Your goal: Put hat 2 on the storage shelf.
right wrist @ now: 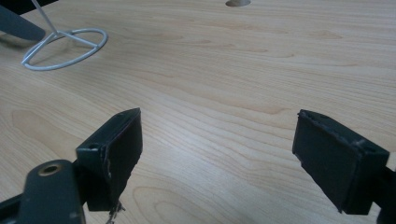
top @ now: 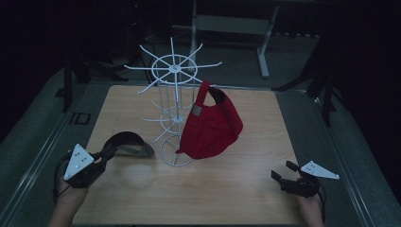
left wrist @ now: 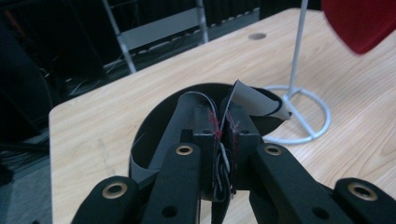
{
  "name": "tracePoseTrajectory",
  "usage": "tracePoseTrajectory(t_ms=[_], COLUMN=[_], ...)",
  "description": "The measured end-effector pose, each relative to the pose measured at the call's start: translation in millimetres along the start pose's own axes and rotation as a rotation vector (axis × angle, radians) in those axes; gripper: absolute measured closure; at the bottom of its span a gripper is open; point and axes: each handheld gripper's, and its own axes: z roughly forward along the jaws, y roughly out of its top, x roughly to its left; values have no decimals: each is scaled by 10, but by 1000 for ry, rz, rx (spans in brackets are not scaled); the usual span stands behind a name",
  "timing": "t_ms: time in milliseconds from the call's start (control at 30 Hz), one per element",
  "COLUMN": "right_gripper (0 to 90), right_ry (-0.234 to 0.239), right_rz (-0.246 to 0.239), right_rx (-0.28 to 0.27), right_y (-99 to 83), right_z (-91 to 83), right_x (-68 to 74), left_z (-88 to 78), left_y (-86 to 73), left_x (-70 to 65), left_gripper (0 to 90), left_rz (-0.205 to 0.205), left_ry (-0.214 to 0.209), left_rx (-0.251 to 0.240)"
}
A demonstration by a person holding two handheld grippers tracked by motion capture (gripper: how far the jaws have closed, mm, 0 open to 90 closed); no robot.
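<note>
A red cap (top: 210, 125) hangs from an arm of the white wire hat rack (top: 172, 68) in the middle of the wooden table (top: 236, 189). Left of the rack's base, a black cap (top: 127, 142) with a grey visor is lifted a little off the table. My left gripper (top: 108, 153) is shut on it. In the left gripper view the jaws (left wrist: 225, 123) pinch the black cap's (left wrist: 159, 116) edge, with the grey visor (left wrist: 252, 100) curling beyond them. My right gripper (top: 282, 170) is low near the front right of the table. Its fingers (right wrist: 217, 144) are open with bare wood between them.
The rack's round base ring (left wrist: 322, 116) stands just beyond the held cap, and the red cap (left wrist: 359, 23) hangs above it. Grey floor mats border the table, and a white desk frame (top: 265, 47) stands behind it in the dark.
</note>
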Motion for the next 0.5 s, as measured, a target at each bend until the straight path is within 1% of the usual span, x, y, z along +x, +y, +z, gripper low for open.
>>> tracePoseTrajectory(t_ms=[133, 233, 267, 300, 333, 400, 433, 500], right_gripper=[160, 160, 160, 160, 160, 160, 160, 160], right_ry=[2, 1, 1, -1, -1, -4, -6, -5], right_rz=[3, 2, 2, -1, -2, -7, -9, -6], right_rx=[0, 2, 2, 3, 2, 2, 2, -1], right_y=[-1, -4, -4, -5, -5, -1, 0, 0], right_z=[4, 11, 11, 12, 11, 6, 2, -5], right_x=[-1, -1, -1, -1, -1, 4, 5, -2], left_z=[-30, -48, -48, -61, -71, -102, -123, -182], left_y=[129, 230, 230, 279, 311, 372, 399, 450], left_x=[50, 82, 82, 95, 107, 122, 127, 133], left_gripper=[852, 852, 852, 852, 852, 852, 852, 852], left_rz=[2, 16, 16, 19, 16, 27, 30, 36], left_ry=[4, 8, 8, 13, 4, 4, -3, -7], left_rx=[-27, -36, -36, -46, -53, -58, -61, -80])
